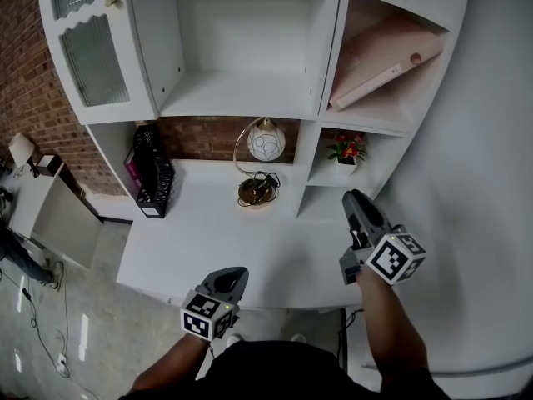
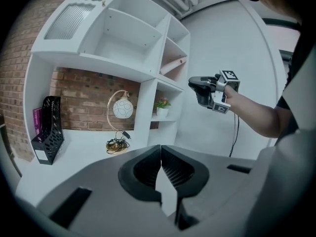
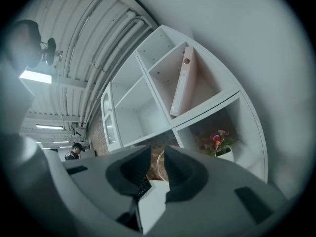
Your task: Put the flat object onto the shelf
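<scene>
A flat pink binder (image 1: 383, 61) leans tilted inside the upper right compartment of the white shelf unit (image 1: 250, 90); the binder (image 3: 183, 80) also shows in the right gripper view, and the left gripper view catches its edge (image 2: 173, 65). My right gripper (image 1: 356, 200) is raised in the air below that compartment, near the flower shelf, well apart from the binder. In its own view its jaws (image 3: 158, 152) stand a narrow gap apart with nothing between them. My left gripper (image 1: 236, 275) hangs low over the desk's front edge, its jaws (image 2: 160, 151) shut and empty.
On the white desk (image 1: 208, 240) stand a globe lamp (image 1: 265, 140) with a cable at its base (image 1: 255, 192) and a black file rack (image 1: 152, 173). A potted flower (image 1: 347, 151) sits in a low right shelf. A white wall rises at right.
</scene>
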A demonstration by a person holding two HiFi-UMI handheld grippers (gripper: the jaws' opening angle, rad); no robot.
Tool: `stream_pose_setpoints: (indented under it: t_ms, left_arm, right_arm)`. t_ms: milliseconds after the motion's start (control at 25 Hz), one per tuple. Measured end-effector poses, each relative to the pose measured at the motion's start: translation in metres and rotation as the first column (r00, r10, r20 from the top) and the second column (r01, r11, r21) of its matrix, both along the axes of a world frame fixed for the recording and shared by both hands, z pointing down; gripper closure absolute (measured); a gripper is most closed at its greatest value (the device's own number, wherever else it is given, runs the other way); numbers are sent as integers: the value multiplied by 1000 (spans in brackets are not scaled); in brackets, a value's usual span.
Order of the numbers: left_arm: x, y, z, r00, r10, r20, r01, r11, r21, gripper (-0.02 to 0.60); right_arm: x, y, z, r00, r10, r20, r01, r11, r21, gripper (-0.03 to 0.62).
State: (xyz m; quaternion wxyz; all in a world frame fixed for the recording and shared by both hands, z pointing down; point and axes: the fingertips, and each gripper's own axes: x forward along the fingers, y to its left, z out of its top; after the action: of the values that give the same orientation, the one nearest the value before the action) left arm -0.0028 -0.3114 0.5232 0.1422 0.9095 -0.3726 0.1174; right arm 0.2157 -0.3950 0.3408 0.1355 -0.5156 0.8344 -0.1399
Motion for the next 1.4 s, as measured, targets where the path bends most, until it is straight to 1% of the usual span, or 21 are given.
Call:
stream_pose_setpoints:
  t_ms: [120,320,440,520,640,840,1000,1160,1400]
  left_arm:
    - [5,1,-2,1000,7,-4,-7,1000,0,576]
    - [15,4,-6,1000,26,-8,-26,1000,5,577]
    - [14,3,-7,1000,24,5,-24,1000,16,577]
    - [12,3,-6,1000,17,7,-17,1000,15,577]
    - [10,3,-7,1000,6,-2,-6,1000,11,577]
    - [11,2,-10,1000,5,-2,-5,1000,19,577]
    - [12,-1,-11,1000,2,3,-3,1000,23,577]
    - [9,-6,-15,1000,-11,4,11,999,33,576]
    - [6,-8,-14,1000,-25,2,25,999,29,577]
  right_arm:
    - [-12,16,16,999,-29,-25,28,999,-23,539]
    - [-36,41,40,992,-112,-62,111,993,-32,588]
    - [-44,54,55,986,-161,-53,159,986,-46,589]
    - [-47,62,66,983,-174,-57,171,983,-61,589]
    - [-54,73,77,978,-186,-98,179,981,-71,589]
    - [-65,84,98,956,-179,-233,167,983,-71,591]
    - [-65,89,122,952,-188,-243,162,979,-122,591]
    - [-63,94,136,953,-186,-240,155,977,-145,591]
    - [-59,96,156,931,-177,-320,133,979,-155,591]
